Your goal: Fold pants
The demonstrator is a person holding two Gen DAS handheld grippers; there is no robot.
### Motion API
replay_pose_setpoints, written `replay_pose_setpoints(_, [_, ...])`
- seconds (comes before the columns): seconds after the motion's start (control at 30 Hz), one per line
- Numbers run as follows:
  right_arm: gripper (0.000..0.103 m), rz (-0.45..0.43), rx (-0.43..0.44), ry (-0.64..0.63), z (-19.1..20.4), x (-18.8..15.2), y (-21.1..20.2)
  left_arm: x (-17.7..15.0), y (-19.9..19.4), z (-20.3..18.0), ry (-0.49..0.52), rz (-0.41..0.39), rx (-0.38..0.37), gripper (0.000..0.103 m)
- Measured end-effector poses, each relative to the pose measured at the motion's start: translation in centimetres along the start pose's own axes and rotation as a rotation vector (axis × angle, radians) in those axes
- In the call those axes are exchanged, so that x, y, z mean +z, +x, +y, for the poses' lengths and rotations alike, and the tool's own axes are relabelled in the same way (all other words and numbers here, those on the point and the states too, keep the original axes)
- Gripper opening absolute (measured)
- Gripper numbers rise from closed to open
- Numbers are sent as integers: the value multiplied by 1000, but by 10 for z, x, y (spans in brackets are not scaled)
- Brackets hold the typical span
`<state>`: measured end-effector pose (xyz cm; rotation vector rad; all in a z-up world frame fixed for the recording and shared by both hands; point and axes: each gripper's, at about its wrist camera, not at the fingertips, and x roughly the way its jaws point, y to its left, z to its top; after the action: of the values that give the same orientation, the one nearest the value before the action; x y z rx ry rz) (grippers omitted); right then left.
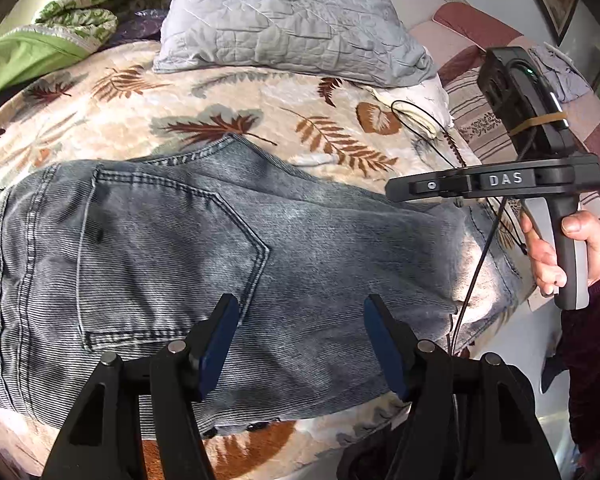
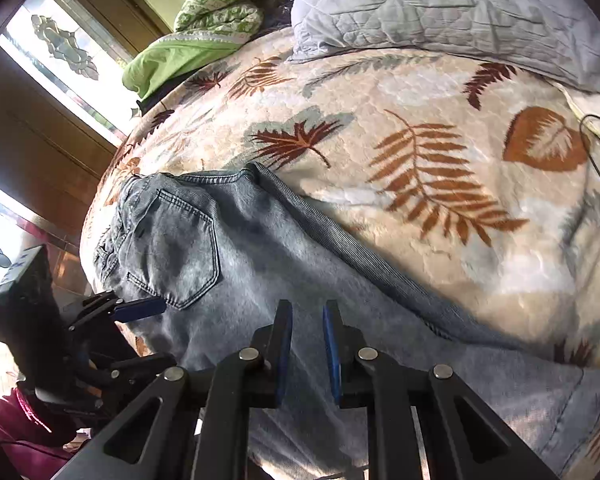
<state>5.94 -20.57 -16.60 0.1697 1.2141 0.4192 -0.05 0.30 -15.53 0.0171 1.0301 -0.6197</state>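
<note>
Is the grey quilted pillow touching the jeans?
Apart. The left wrist view shows leaf-print blanket between the pillow and the jeans.

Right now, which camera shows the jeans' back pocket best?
The left wrist view: the pocket fills the frame's middle, stitching sharp, just ahead of the left gripper. The right wrist view shows the same pocket smaller, off to the left.

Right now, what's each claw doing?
Left claw: open, holding nothing, over the jeans.
Right claw: slightly open, gripping nothing.
</note>
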Motion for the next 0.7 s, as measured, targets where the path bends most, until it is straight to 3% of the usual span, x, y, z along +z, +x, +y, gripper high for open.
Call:
replay_pose_setpoints(0.07, [17,19,4,-29,7,14,16,-2,0,-1,43,-22,68,67])
replay_pose_setpoints(0.17, [17,42,-3,-92,19,26,42,-12,14,7,90,46,158,72])
replay_pose_setpoints(0.5, [18,134,-103,-263,35,43,92,-23,17,24,78,47,94,72])
replay_pose_setpoints(0.7, [21,88,-103,-305,39,48,80,-27,16,21,117,33,86,73])
